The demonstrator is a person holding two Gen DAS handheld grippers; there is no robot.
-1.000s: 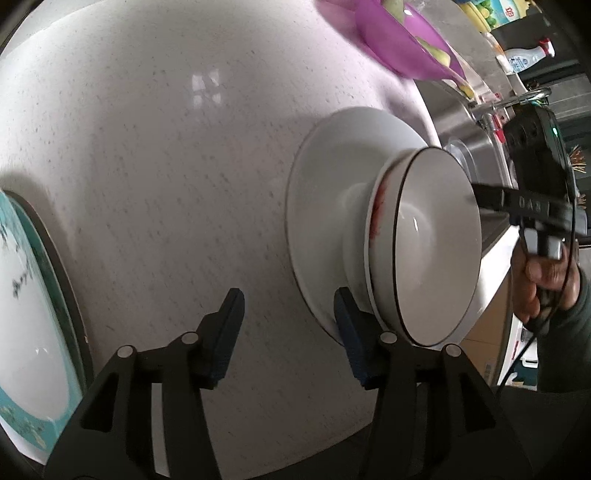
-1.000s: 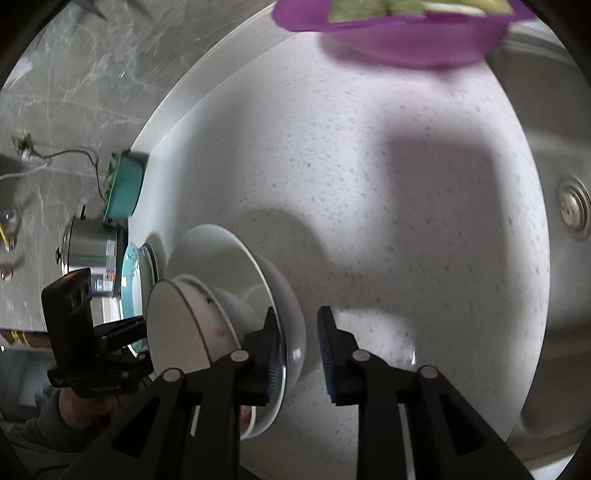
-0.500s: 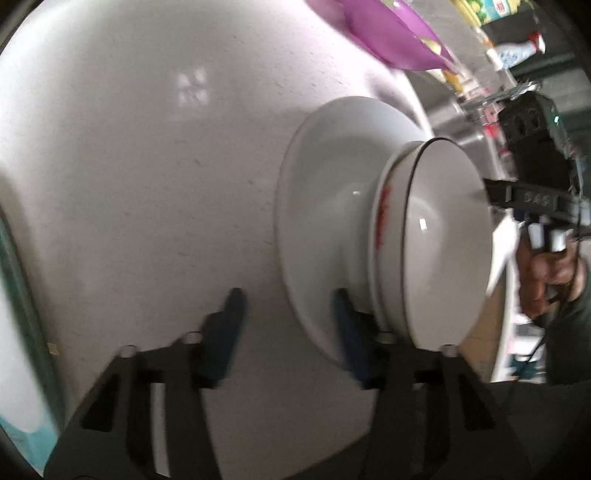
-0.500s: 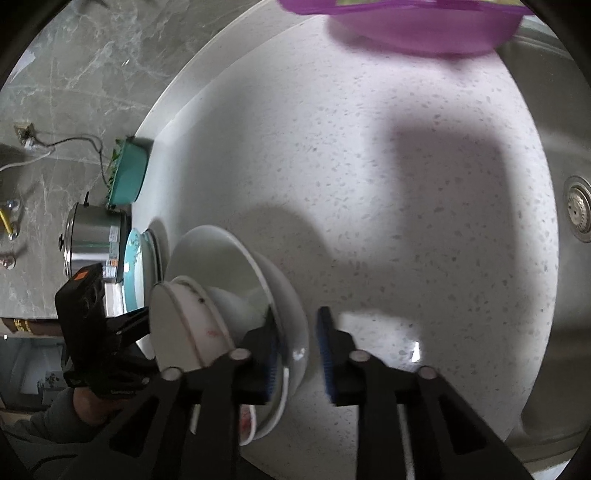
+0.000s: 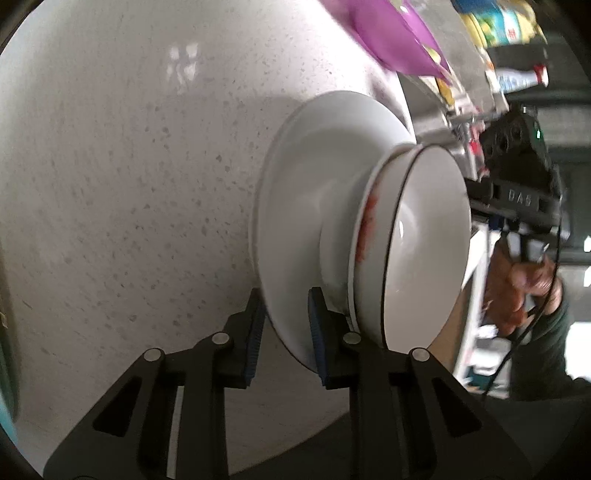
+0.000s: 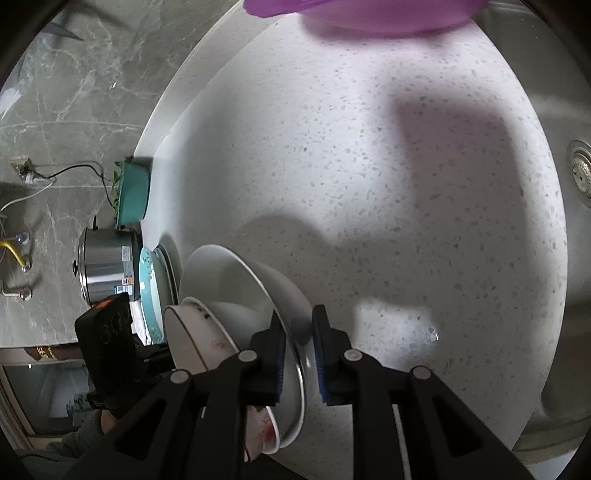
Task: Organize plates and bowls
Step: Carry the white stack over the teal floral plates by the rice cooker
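My left hand-held gripper [image 5: 284,325] was closing on the white plate's [image 5: 314,192] rim at lower centre; my right hand-held gripper [image 6: 299,354] pinched its opposite edge, stacked bowls [image 5: 421,251] on top.

Counter [image 6: 388,192] – pale speckled stone-like slab with a smooth, faintly glossy finish. Plate [image 5: 314,192] and bowls [image 5: 424,251] were glazed white ceramic, glossy, the outer bowl trimmed with a thin dark rim line. Basin [image 6: 369,14] was translucent purple plastic. Pot [image 6: 107,266] was brushed metal with a dull sheen; sink [image 6: 576,258] was satin steel. Wall [image 6: 74,92] – polished grey marble-patterned tile. Gripper fingers [image 6: 266,354] were matt black plastic with ribbed blue pads.
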